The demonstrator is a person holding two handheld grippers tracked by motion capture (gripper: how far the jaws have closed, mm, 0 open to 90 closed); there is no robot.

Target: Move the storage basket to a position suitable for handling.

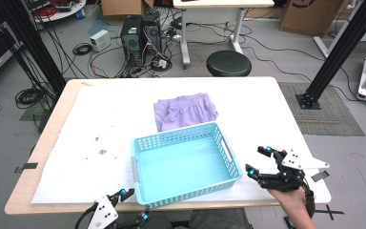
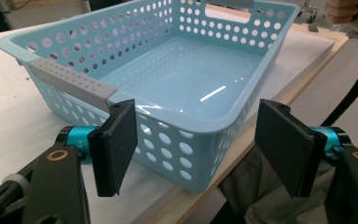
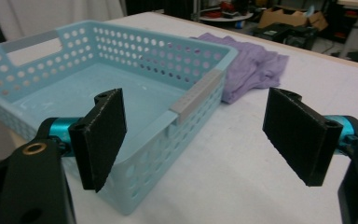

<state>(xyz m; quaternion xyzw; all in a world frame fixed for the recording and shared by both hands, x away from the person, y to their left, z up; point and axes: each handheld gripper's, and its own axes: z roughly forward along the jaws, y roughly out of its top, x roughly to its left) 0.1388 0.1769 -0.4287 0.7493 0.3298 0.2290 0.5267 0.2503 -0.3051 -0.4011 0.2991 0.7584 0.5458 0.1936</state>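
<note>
The basket (image 1: 185, 162) was pale blue perforated plastic, its smooth floor glossy enough to carry light streaks, with matt grey grip strips on two rims. The purple garment (image 1: 185, 110) was soft, crumpled cloth. The desk (image 1: 286, 119) had a matt white top, light wood showing at the edges.

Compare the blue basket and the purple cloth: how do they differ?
The basket is rigid light-blue plastic with perforated walls and grey handles; the purple cloth is soft and folded flat. The basket sits near the table's front edge, between the open left gripper and right gripper; the cloth lies just behind it. Both rest on the white tabletop, ungripped.
</note>
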